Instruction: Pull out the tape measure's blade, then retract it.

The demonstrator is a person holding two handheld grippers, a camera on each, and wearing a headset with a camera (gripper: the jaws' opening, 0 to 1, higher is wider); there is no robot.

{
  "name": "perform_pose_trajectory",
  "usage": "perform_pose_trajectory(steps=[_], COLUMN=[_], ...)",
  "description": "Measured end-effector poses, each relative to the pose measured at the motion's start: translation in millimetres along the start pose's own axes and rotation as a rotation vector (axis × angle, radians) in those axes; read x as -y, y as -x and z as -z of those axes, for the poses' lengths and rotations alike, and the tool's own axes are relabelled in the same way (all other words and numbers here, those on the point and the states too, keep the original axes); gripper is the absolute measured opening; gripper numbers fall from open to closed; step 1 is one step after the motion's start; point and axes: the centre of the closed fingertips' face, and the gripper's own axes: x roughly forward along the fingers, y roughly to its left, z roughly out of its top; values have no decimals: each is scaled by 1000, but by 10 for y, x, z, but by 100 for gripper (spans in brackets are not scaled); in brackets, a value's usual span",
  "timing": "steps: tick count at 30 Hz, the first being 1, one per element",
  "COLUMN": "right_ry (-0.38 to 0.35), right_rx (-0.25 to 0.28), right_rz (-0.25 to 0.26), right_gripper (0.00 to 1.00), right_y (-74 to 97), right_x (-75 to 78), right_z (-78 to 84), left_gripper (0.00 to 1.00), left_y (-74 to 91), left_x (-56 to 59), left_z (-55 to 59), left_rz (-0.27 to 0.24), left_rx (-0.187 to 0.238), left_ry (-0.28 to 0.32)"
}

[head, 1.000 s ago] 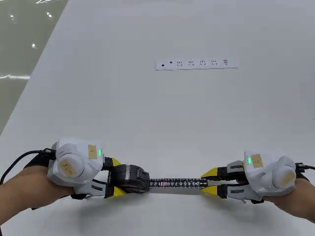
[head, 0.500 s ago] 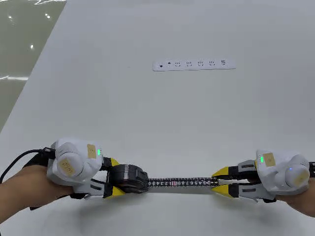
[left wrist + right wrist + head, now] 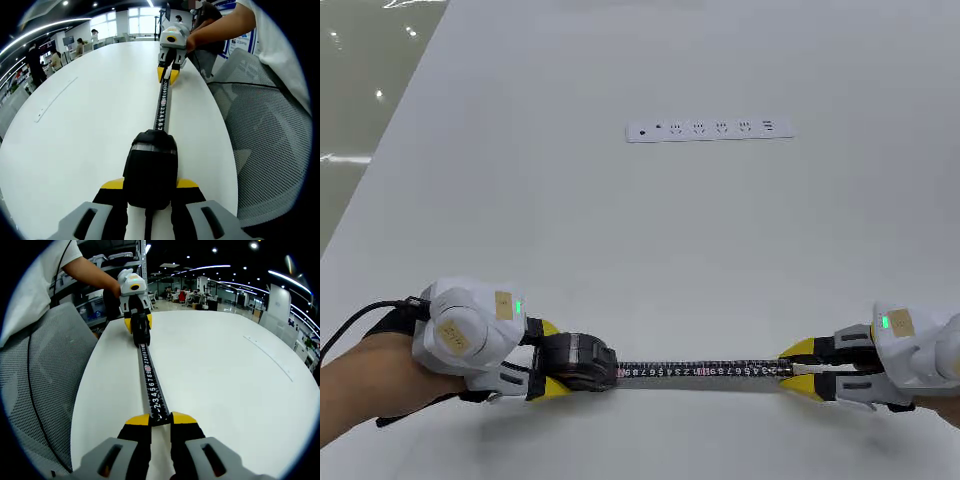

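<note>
A black tape measure case (image 3: 577, 361) sits near the table's front edge, clamped between the yellow-tipped jaws of my left gripper (image 3: 547, 358). The same case (image 3: 150, 167) rises between those jaws in the left gripper view. Its black blade (image 3: 702, 370) with white numbers runs right to my right gripper (image 3: 803, 358), which is shut on the blade's end. In the right gripper view the blade (image 3: 151, 387) stretches away from my jaws (image 3: 160, 420) to the case (image 3: 140, 330). In the left gripper view the blade (image 3: 161, 107) leads to the right gripper (image 3: 168, 73).
A white power strip (image 3: 708, 129) lies flat further back on the white table (image 3: 620, 230). A grey mesh chair (image 3: 260, 130) stands off the table's near edge. Other people stand far off in the room behind.
My right gripper has moved right with the blade's end, so more blade is out of the case. The left gripper and the case have stayed put.
</note>
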Motion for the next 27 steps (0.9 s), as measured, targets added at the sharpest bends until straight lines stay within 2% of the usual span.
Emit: perform_pose_trajectory(steps=[16, 27], right_ry=[-33, -47], right_rx=[-18, -28], right_rz=[37, 46], right_gripper=[11, 11], right_y=[171, 253], right_x=[85, 69], right_z=[162, 174], left_gripper=[30, 30], left_y=[-4, -5], left_x=[2, 2], left_z=[-7, -12], left_rz=[-2, -1], left_rx=[0, 1], left_ry=[-1, 0])
